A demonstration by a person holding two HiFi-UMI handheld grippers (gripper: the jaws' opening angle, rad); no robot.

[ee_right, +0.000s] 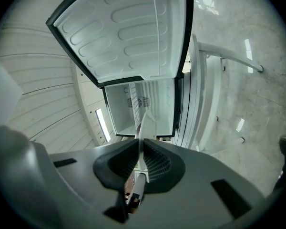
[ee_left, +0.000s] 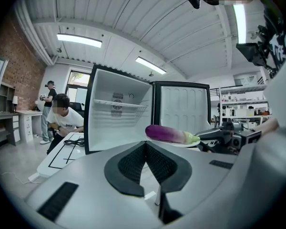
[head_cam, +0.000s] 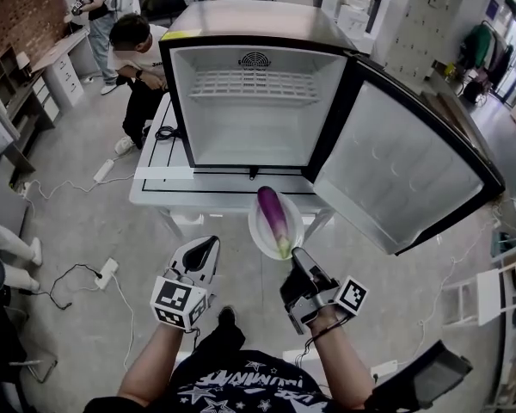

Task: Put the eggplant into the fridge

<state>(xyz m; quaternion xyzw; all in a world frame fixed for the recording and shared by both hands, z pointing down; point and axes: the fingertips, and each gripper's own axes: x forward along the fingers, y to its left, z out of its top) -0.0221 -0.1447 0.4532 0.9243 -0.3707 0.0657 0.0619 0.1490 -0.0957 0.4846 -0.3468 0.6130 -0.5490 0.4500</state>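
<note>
Starting nearest, we find the left hand-held gripper with jaws together, nothing between them. The right hand-held gripper is clamped on the rim of a white plate. The eggplant lies on that plate with its long axis toward the fridge, green stem end nearest the gripper. Beyond, the fridge stands on a white bench, its door swung right and a wire shelf inside.

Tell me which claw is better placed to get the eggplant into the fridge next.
The right claw: it is shut on the white plate by its rim, eggplant on top, facing the open fridge. The left claw is shut on nothing.
</note>
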